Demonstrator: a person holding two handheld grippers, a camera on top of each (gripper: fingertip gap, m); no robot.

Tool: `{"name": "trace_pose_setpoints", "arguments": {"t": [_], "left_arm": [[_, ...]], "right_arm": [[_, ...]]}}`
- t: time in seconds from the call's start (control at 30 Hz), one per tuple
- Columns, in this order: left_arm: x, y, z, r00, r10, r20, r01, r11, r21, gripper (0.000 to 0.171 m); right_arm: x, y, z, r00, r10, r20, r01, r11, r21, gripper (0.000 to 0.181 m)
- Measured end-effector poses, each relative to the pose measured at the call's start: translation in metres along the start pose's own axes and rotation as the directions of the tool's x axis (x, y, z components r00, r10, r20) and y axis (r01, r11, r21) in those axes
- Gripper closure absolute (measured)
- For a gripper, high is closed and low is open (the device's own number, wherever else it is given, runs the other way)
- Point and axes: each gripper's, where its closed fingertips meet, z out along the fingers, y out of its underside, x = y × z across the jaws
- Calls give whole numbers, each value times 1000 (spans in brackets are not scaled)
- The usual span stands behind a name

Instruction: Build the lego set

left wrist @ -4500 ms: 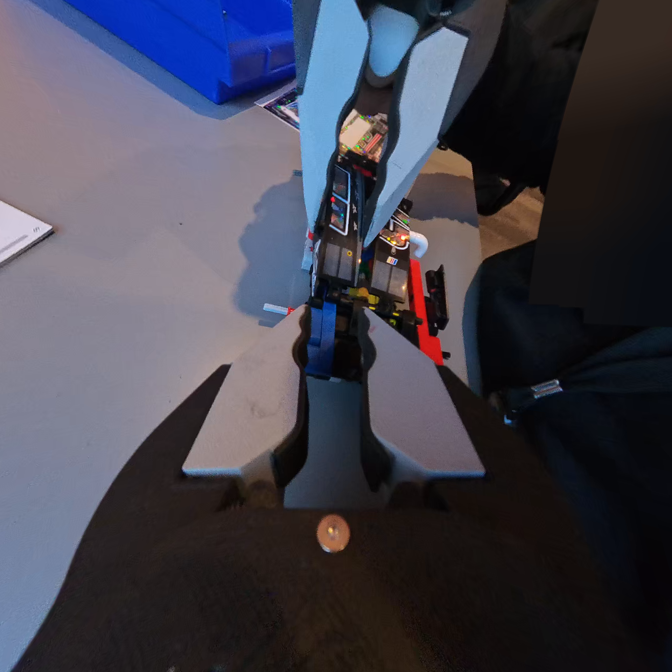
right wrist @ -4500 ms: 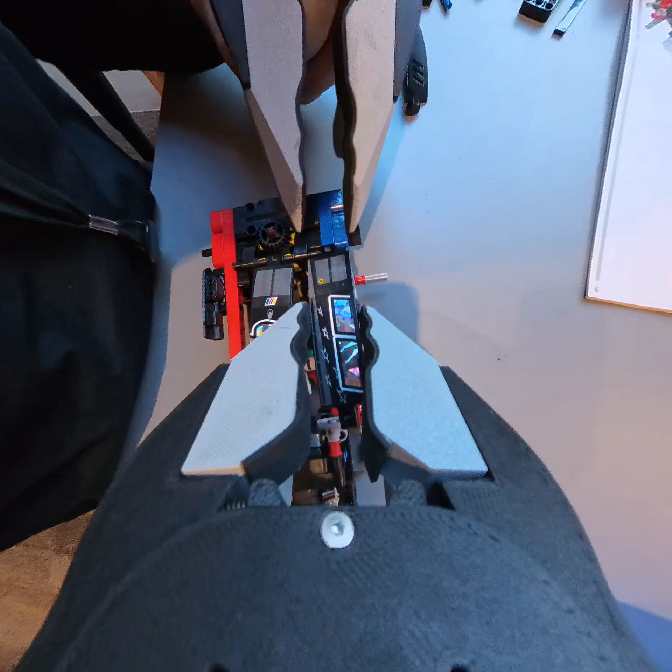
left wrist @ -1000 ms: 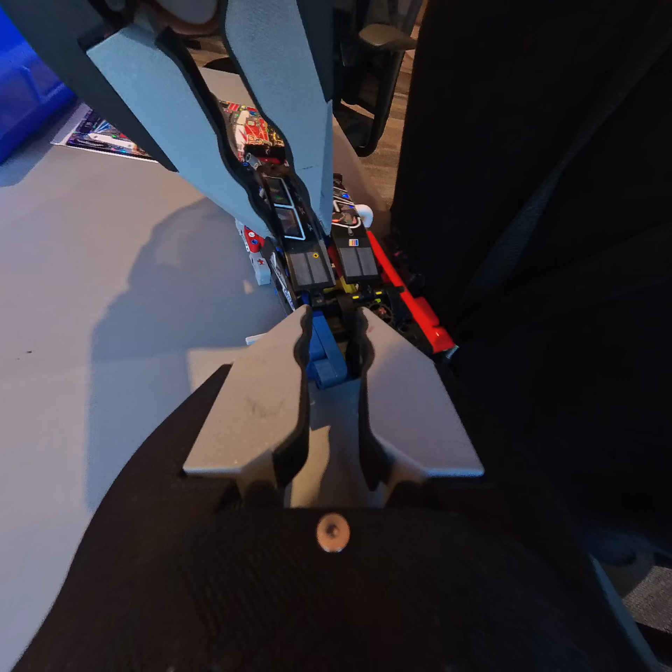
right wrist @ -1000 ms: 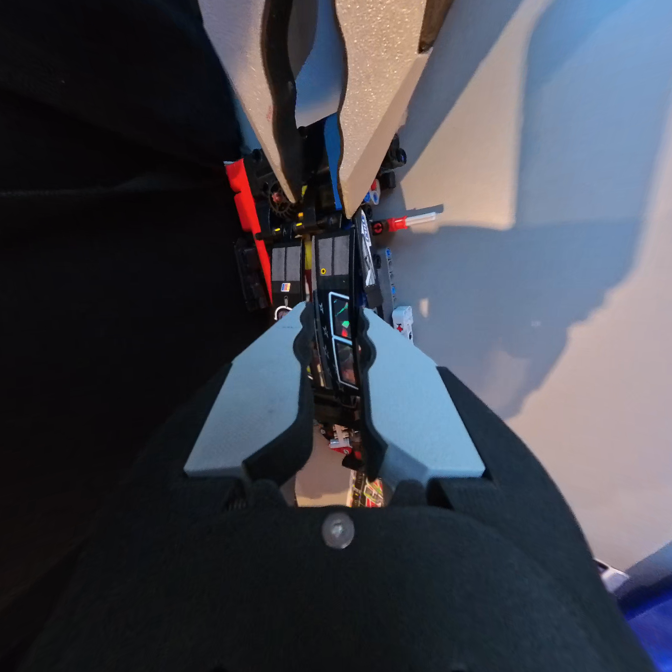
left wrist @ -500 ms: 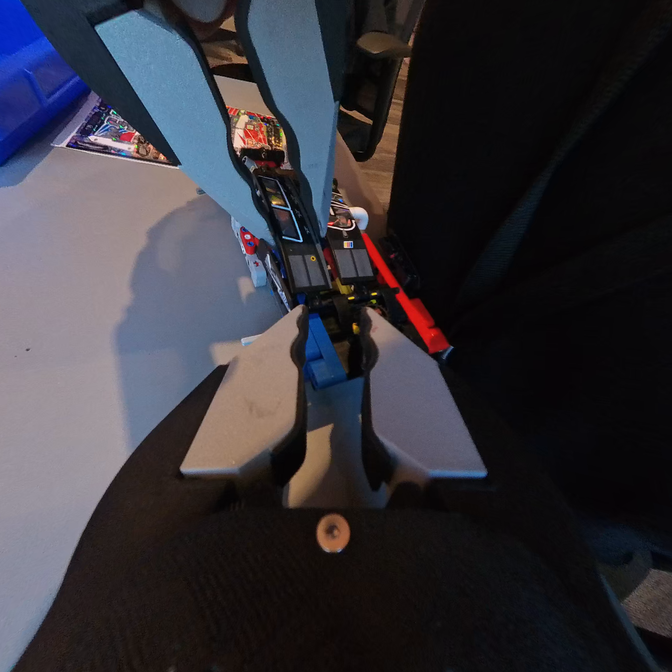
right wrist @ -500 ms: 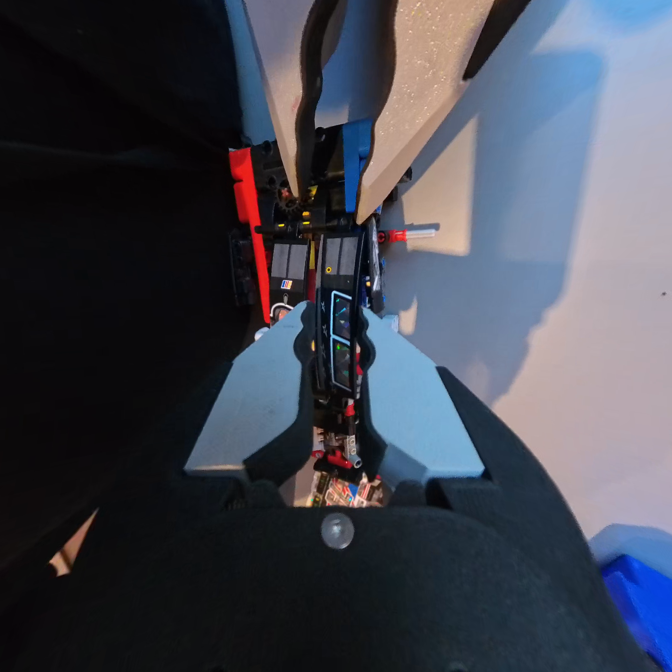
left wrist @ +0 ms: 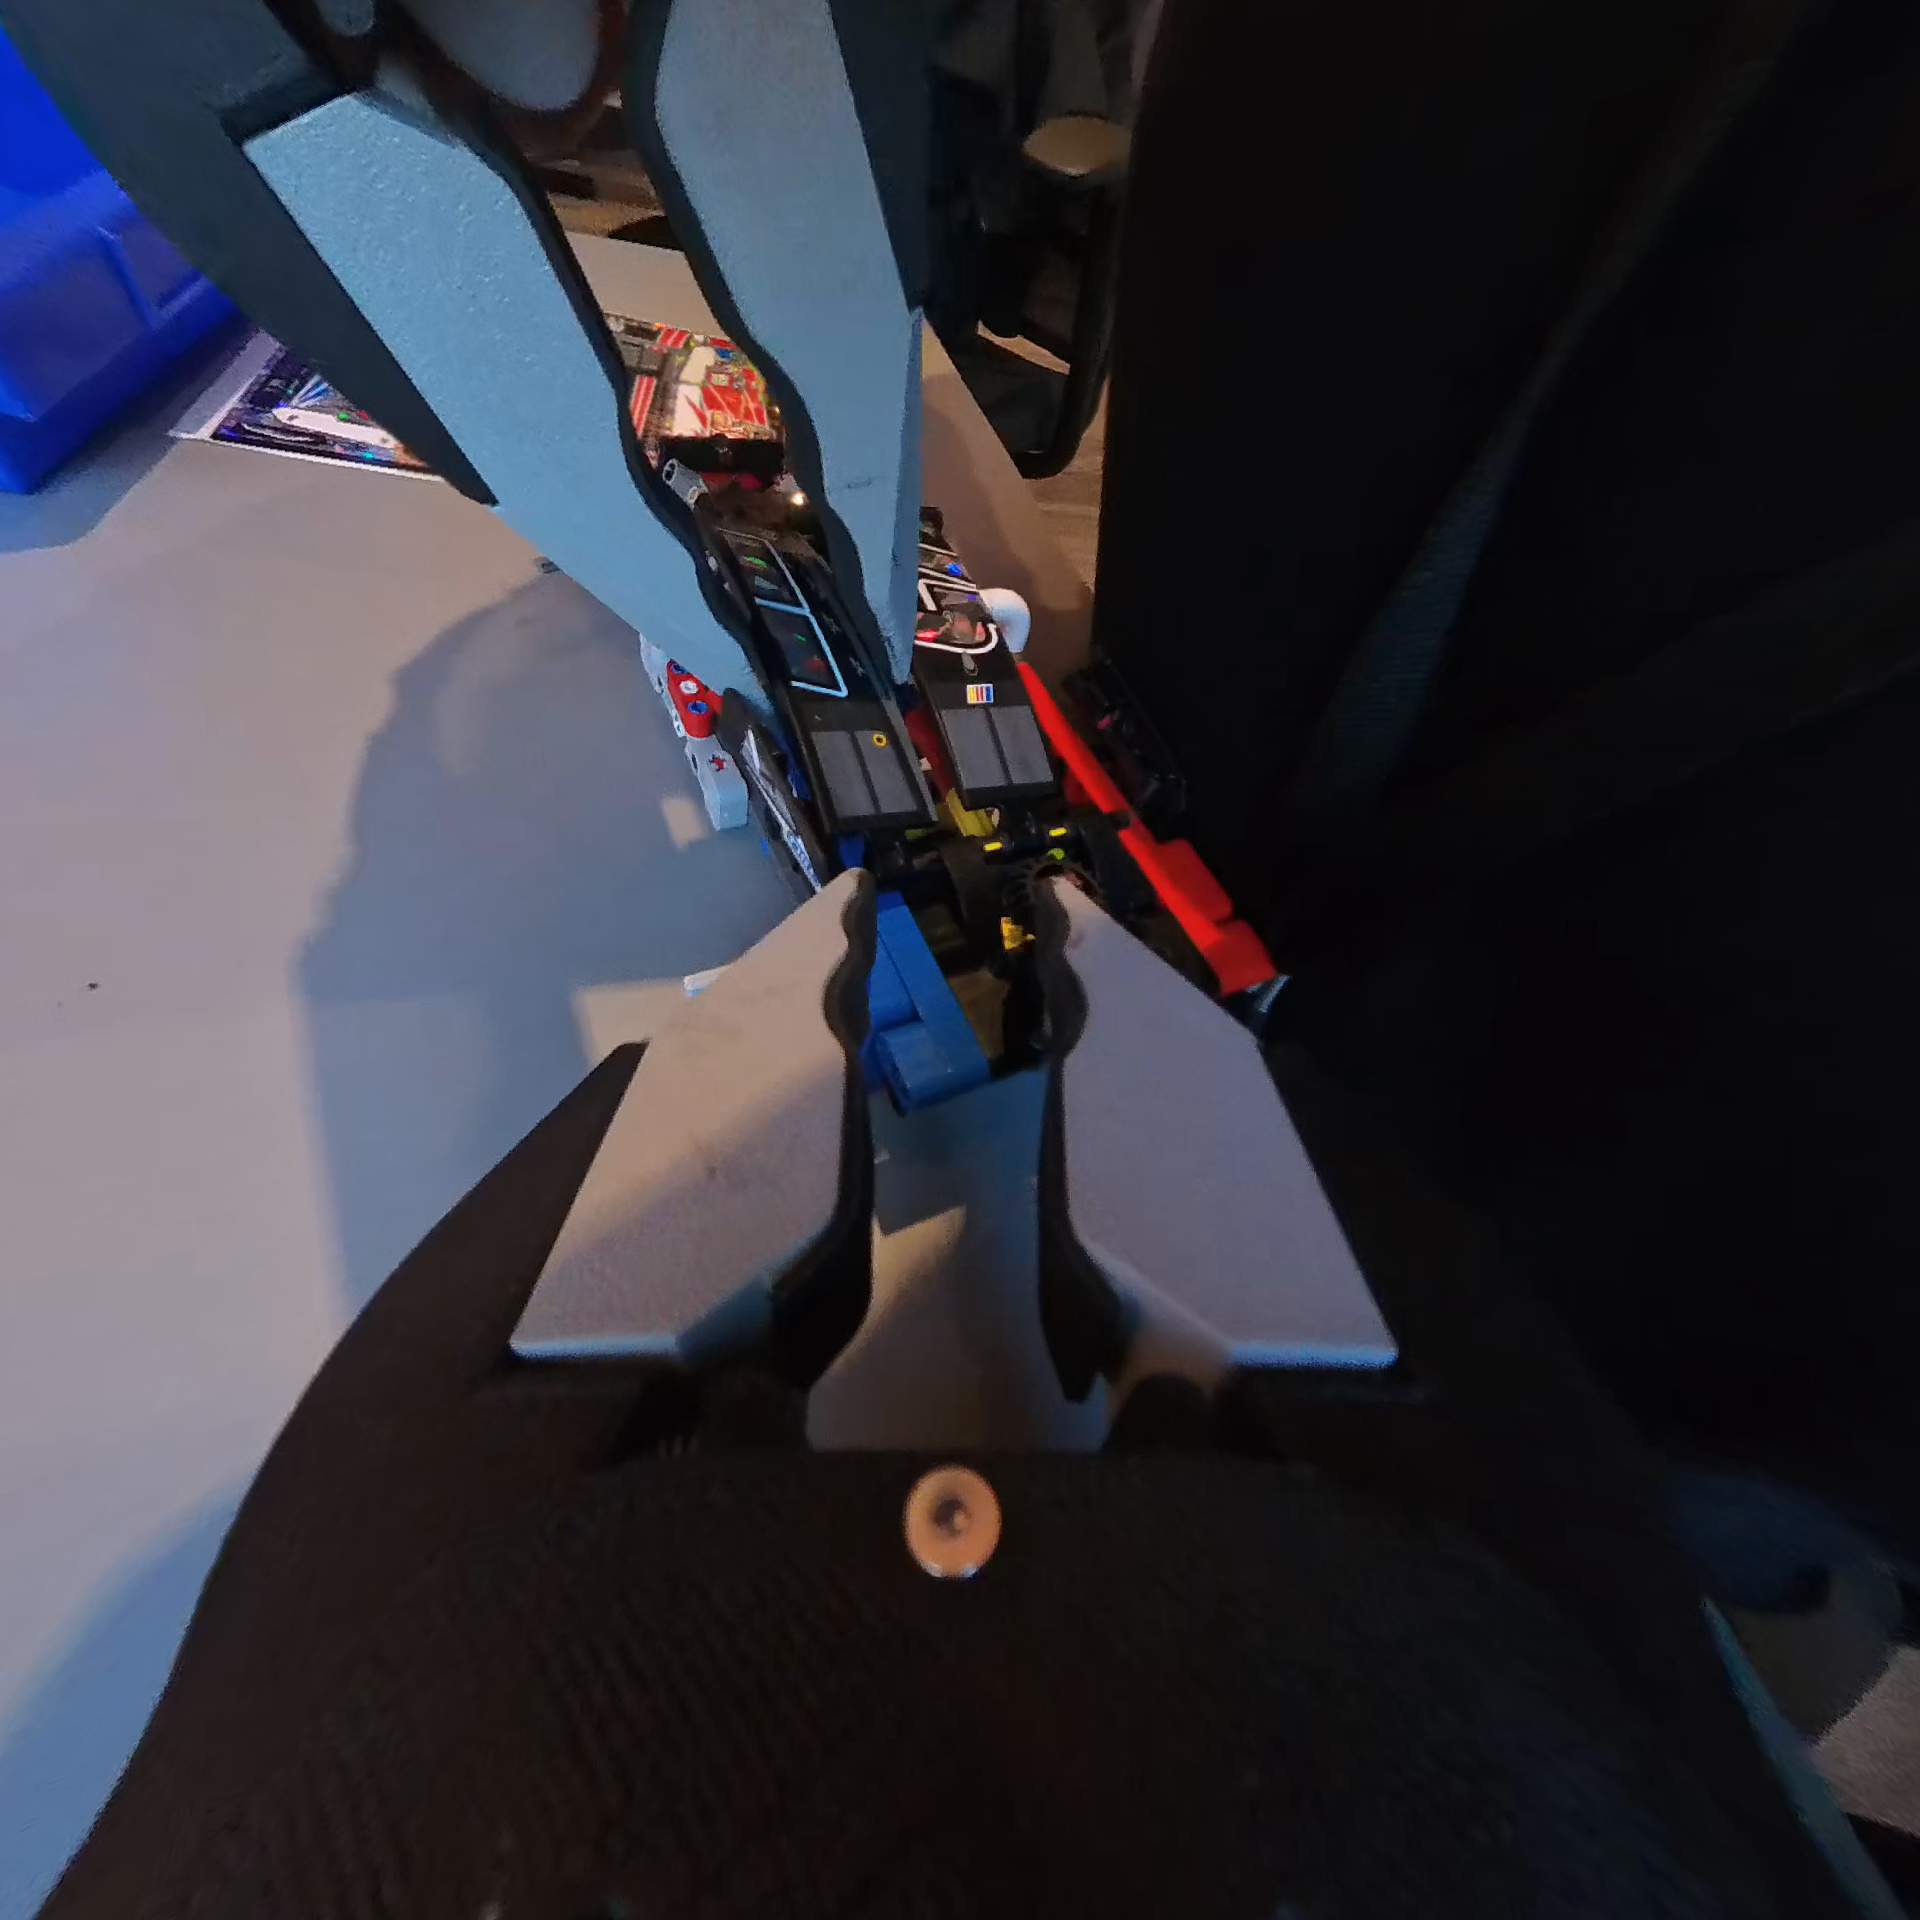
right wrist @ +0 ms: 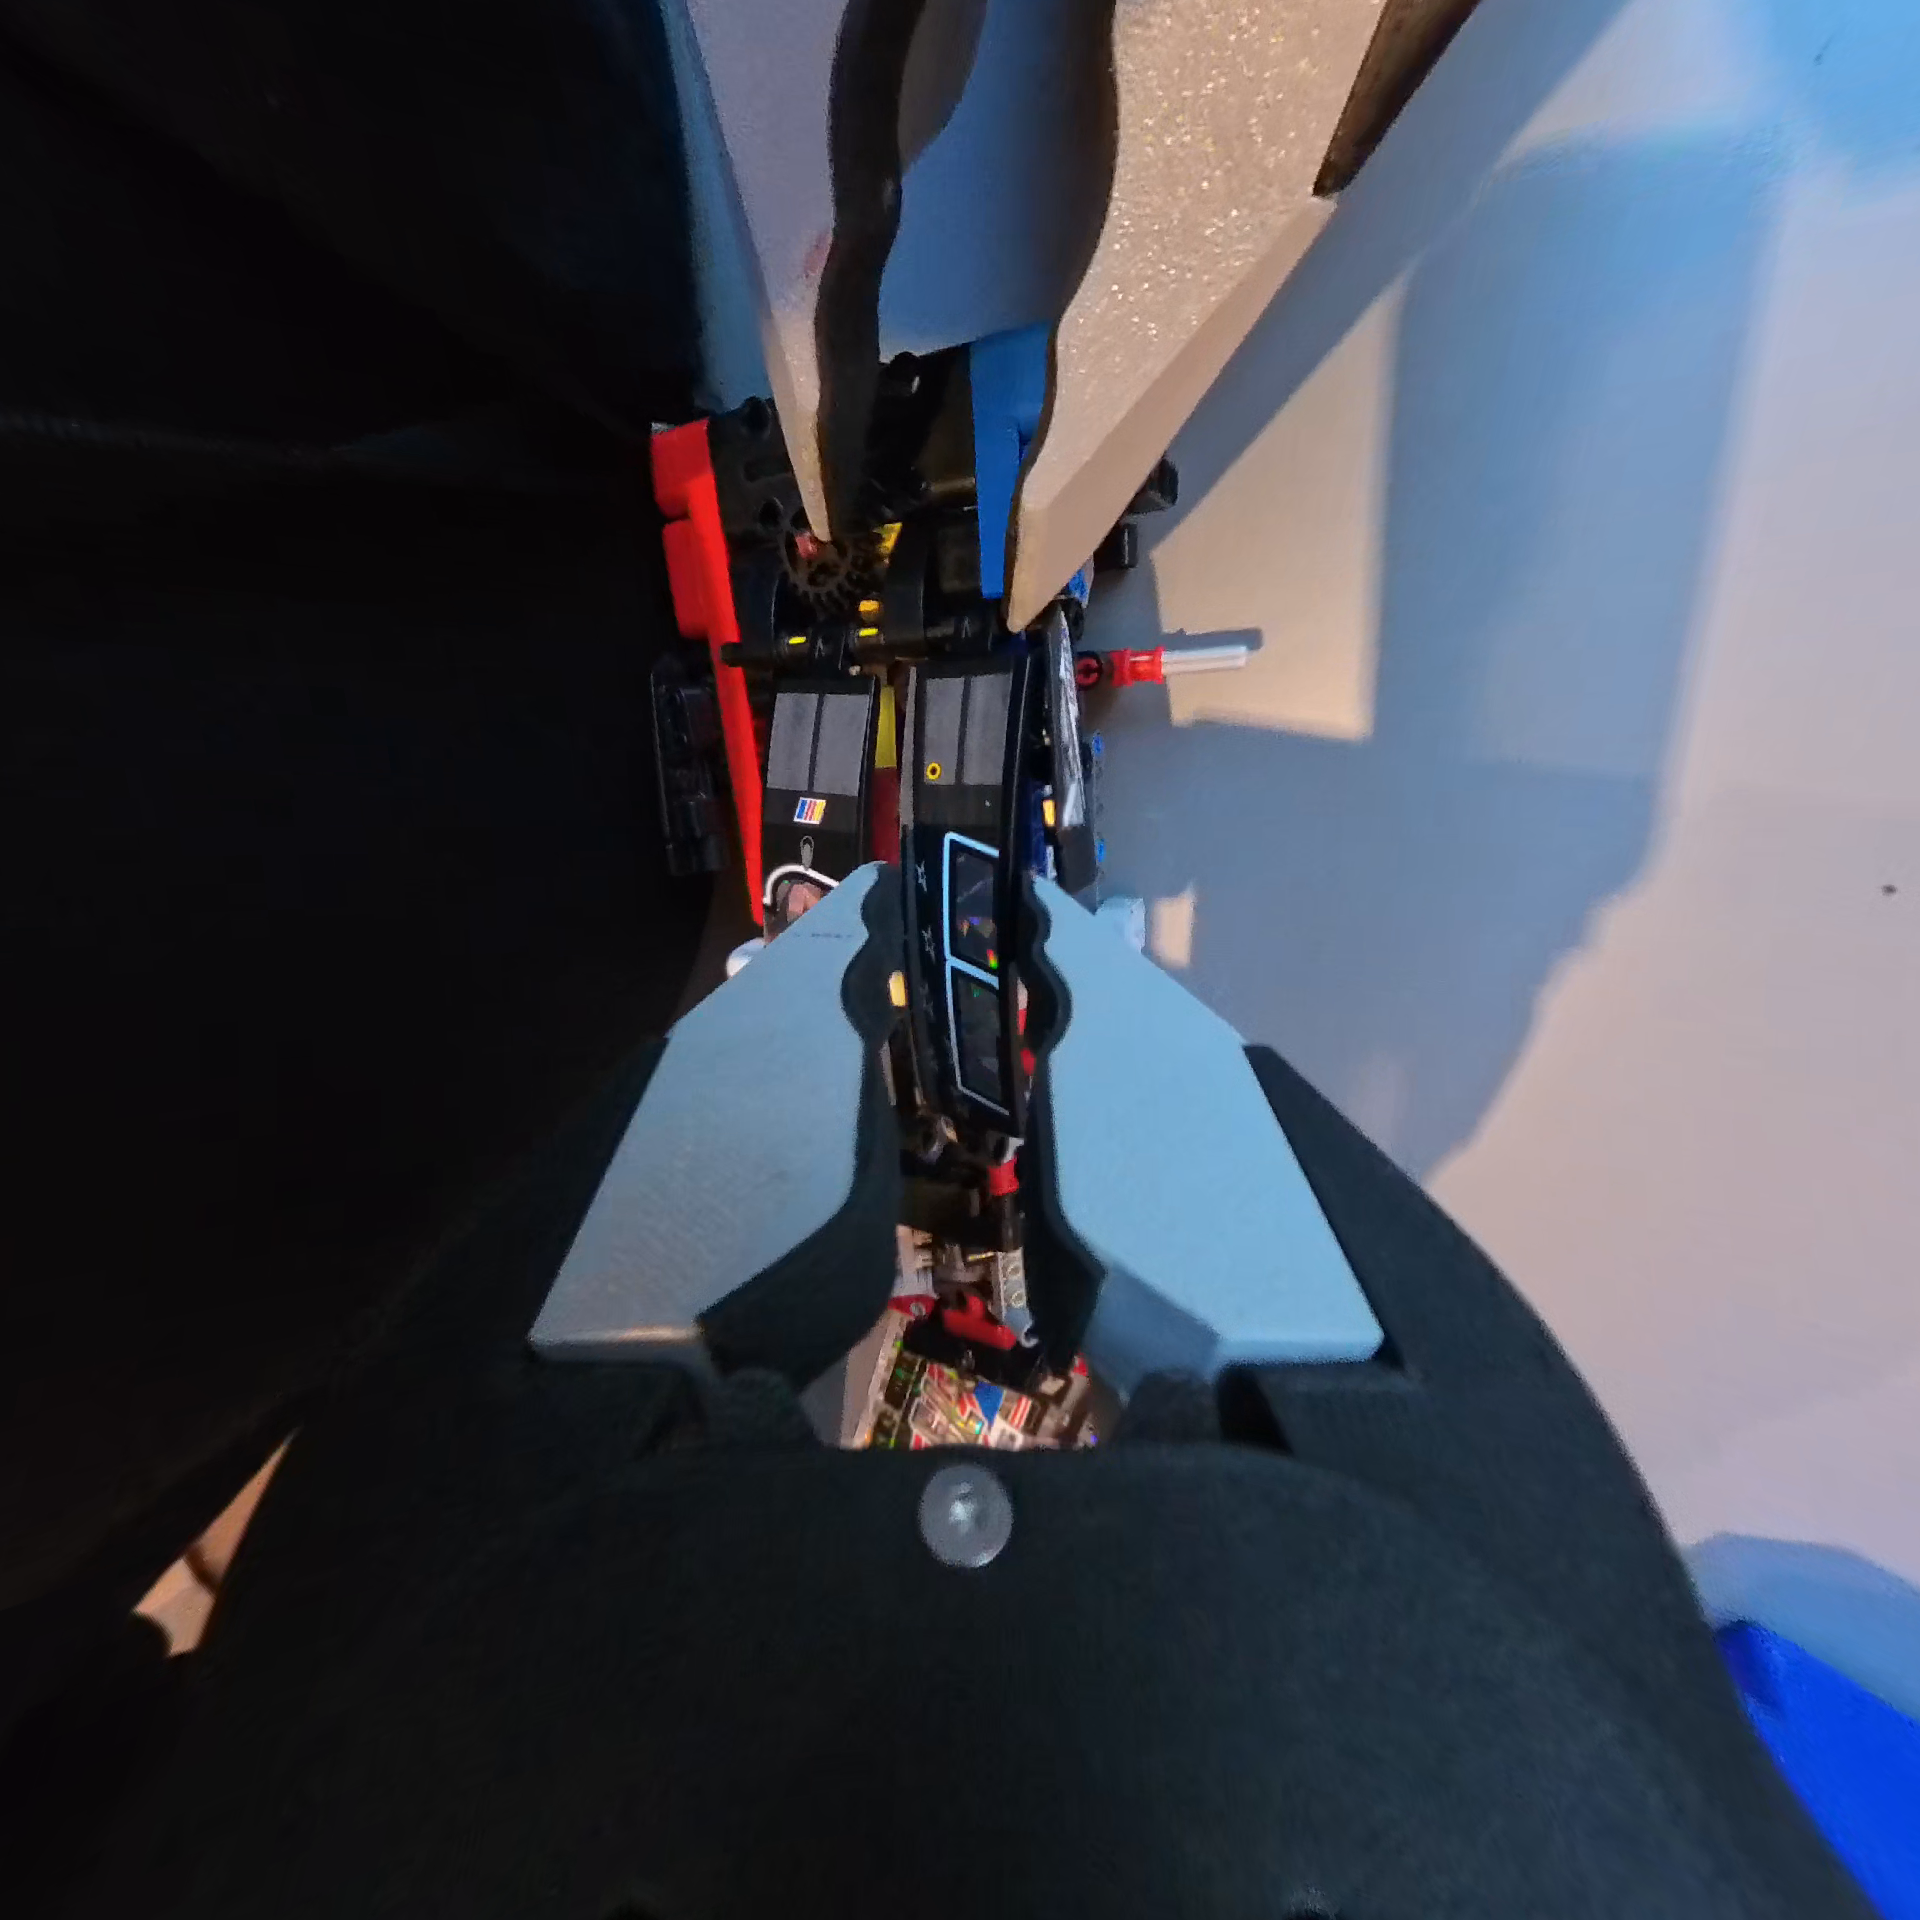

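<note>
In the left wrist view, our left gripper [left wrist: 951, 914] is clamped narrow on the near end of the lego model [left wrist: 883, 769], fingertips pinching its blue brick [left wrist: 920, 1013]. Straight ahead, the right gripper [left wrist: 821, 665] grips the model's far end, just above the grey table [left wrist: 260, 831].

In the right wrist view, our right gripper [right wrist: 956, 935] squeezes a black stickered panel [right wrist: 971, 1018] of the model [right wrist: 831, 748]. Past it, the left gripper [right wrist: 914, 571] bites the opposite end, with a red beam [right wrist: 717, 623] off to the left.
</note>
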Motion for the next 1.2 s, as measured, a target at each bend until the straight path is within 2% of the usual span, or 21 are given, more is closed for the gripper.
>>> {"name": "trace_pose_setpoints", "arguments": {"t": [0.23, 0.33, 0.4, 0.7, 0.9, 1.0, 1.07, 1.2], "left_arm": [[5, 3, 0, 1000, -10, -23, 10, 1000, -13, 141], [13, 2, -2, 996, -44, -77, 43, 999, -11, 125], [15, 1, -2, 994, -66, -90, 67, 998, -1, 122], [13, 2, -4, 999, -30, -32, 29, 999, -21, 126], [15, 1, -6, 999, -51, -13, 51, 999, 20, 119], [15, 3, -8, 999, -41, 1, 41, 999, 22, 123], [16, 2, -13, 999, -49, -16, 50, 998, 43, 134], [14, -6, -21, 996, -85, -31, 88, 990, 109, 133]], "right_arm": [[-3, -3, 1, 994, 65, 85, -67, 997, 23, 163], [-3, -3, 1, 994, 60, 90, -63, 998, 22, 163], [-3, -3, 1, 995, 41, 90, -43, 999, 25, 163], [-1, -7, 0, 998, -30, 54, 29, 999, 31, 164], [-1, -10, -4, 995, -95, 27, 94, 995, 38, 163], [0, -11, -5, 989, -144, 14, 144, 989, 35, 164], [-1, -13, -6, 987, -157, 25, 156, 987, 40, 164], [0, -11, -5, 987, -150, 62, 148, 988, 35, 164]]}}
